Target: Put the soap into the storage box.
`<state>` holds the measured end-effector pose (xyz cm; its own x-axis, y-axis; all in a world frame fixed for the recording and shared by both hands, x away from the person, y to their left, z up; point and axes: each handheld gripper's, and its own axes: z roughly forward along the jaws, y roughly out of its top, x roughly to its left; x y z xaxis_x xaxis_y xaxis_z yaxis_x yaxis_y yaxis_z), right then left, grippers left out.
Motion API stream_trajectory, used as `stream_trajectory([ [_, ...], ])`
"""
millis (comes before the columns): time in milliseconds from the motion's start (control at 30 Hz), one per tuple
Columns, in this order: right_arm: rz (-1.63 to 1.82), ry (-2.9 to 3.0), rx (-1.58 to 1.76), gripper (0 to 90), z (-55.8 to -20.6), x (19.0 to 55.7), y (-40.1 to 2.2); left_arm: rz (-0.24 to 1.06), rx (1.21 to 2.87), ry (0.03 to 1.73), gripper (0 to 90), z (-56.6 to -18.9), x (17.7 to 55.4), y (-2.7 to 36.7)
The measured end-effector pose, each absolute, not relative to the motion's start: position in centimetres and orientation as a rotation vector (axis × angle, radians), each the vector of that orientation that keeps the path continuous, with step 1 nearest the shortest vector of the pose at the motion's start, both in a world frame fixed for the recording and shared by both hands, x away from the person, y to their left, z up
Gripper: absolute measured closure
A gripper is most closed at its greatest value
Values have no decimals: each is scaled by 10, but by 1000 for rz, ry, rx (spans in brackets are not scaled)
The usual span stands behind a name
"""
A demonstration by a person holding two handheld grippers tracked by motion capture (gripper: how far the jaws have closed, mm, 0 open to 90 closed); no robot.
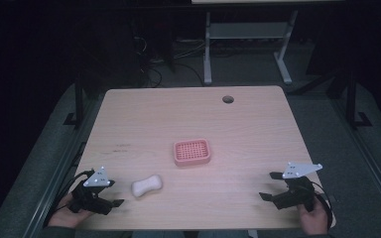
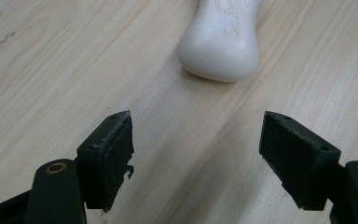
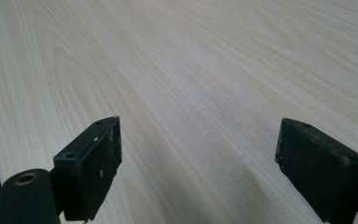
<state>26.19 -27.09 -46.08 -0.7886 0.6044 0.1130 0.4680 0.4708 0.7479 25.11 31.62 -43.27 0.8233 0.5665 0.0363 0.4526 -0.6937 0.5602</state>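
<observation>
Black jaws of the left gripper (image 1: 110,193) stand wide apart at the near left corner of the wooden table (image 1: 258,129), nothing between them, pointing right toward the white soap bar (image 1: 146,185). The soap lies flat on the wood just to the right of that gripper, not touching it; in the left gripper view its rounded end (image 2: 220,46) sits a little beyond the pads and slightly right of the midline. Farther right and toward the middle of the table rests the pink soap dish (image 1: 192,151), apart from the soap and with nothing in it.

The likely trouble is the soap itself: it looks smooth and rounded with a narrow waist, so I judge that jaws closing off-centre on the bulging end could squeeze it out or push it sliding along the table. A low approach could also nudge it before the pads straddle it.

At the near left edge, the person's left hand (image 1: 69,213) holds its gripper low and roughly level. At the near right edge the right gripper (image 1: 273,186) is held low, aimed left, jaws likewise wide apart over bare wood.
</observation>
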Motion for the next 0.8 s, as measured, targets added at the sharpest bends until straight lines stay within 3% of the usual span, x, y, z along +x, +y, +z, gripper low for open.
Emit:
stream_trajectory([
  [800,1218,2556,919,142,-459,263,-269,278,2520,678,256,-434,263,295],
])
